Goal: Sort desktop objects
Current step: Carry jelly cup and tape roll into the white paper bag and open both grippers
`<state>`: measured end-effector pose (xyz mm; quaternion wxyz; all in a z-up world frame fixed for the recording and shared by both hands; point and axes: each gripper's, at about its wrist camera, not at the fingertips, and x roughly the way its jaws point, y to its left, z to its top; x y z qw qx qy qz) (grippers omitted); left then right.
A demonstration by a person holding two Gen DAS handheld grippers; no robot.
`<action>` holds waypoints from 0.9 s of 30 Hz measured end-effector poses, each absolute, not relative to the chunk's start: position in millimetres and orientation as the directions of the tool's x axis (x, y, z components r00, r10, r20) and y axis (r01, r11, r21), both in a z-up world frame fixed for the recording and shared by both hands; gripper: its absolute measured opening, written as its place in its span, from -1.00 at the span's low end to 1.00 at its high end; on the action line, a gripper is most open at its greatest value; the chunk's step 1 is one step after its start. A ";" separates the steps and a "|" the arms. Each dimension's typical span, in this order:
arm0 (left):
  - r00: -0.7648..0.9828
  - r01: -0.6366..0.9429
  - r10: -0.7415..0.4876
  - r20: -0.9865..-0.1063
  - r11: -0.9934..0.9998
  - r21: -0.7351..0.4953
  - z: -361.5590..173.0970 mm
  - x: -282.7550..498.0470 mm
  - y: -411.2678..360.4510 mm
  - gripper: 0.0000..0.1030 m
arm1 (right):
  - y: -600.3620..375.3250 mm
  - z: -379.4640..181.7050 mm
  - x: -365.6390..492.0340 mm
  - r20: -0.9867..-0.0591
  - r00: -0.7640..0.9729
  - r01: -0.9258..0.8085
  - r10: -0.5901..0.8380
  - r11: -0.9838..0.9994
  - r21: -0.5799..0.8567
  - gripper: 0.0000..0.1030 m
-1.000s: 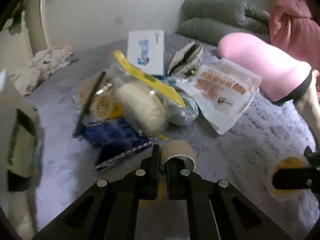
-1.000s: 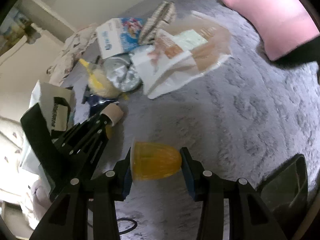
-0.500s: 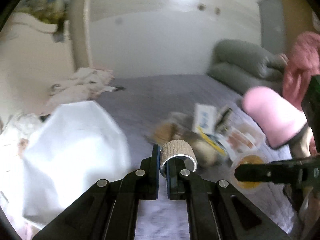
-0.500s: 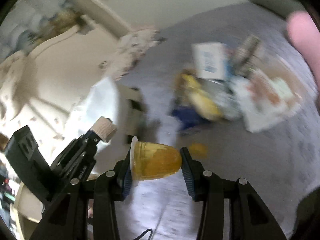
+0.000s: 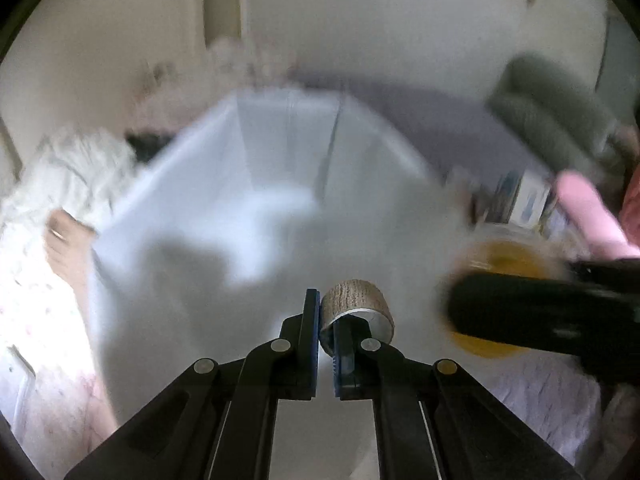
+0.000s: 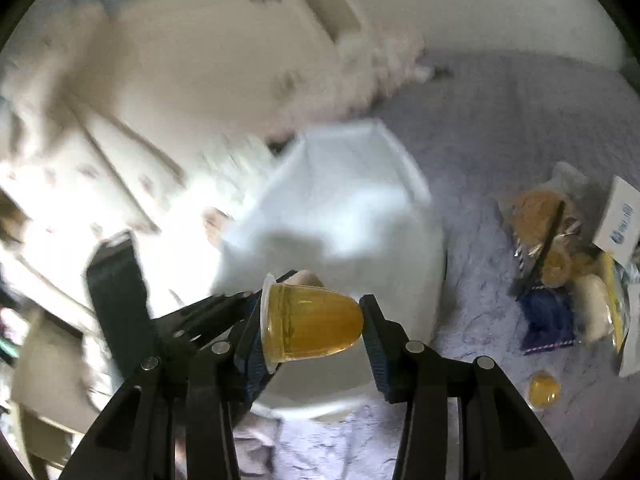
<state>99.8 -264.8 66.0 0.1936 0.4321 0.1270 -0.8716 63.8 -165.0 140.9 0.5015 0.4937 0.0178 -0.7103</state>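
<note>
My left gripper (image 5: 326, 320) is shut on the rim of a tan bandage roll (image 5: 357, 307) and holds it above the open white storage box (image 5: 280, 152). My right gripper (image 6: 312, 322) is shut on a yellow jelly cup (image 6: 310, 328), also above the white box (image 6: 344, 184). The jelly cup (image 5: 500, 264) and the right gripper show at the right of the left wrist view. The left gripper (image 6: 240, 304) shows just left of the cup in the right wrist view.
A pile of desktop items (image 6: 568, 272) lies on the grey bed cover (image 6: 520, 120) right of the box, with a second small jelly cup (image 6: 544, 390) in front. A bare foot (image 5: 64, 248) rests left of the box. Grey pillows (image 5: 552, 112) lie at the back right.
Both grippers have swung left from the pile with their objects and now hover over the white box, which fills the middle of both views.
</note>
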 end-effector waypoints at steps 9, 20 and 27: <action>-0.425 0.432 -0.098 -0.900 -0.896 -0.106 11.4 103.5 -289.6 -0.81 | -247.5 57.5 63.7 -0.912 -0.033 0.739 -0.408 -0.625 0.253 -0.19; -0.513 0.611 -0.256 -0.819 -0.779 -0.140 39.6 124.5 -286.2 0.18 | -240.4 74.6 65.8 -0.907 -0.140 0.731 -0.398 -0.659 0.176 0.14; -0.641 0.551 -0.208 -0.739 -0.795 -0.254 56.0 131.7 -274.8 0.53 | -176.5 125.8 63.1 -0.804 -0.131 0.688 -0.580 -0.637 0.348 0.29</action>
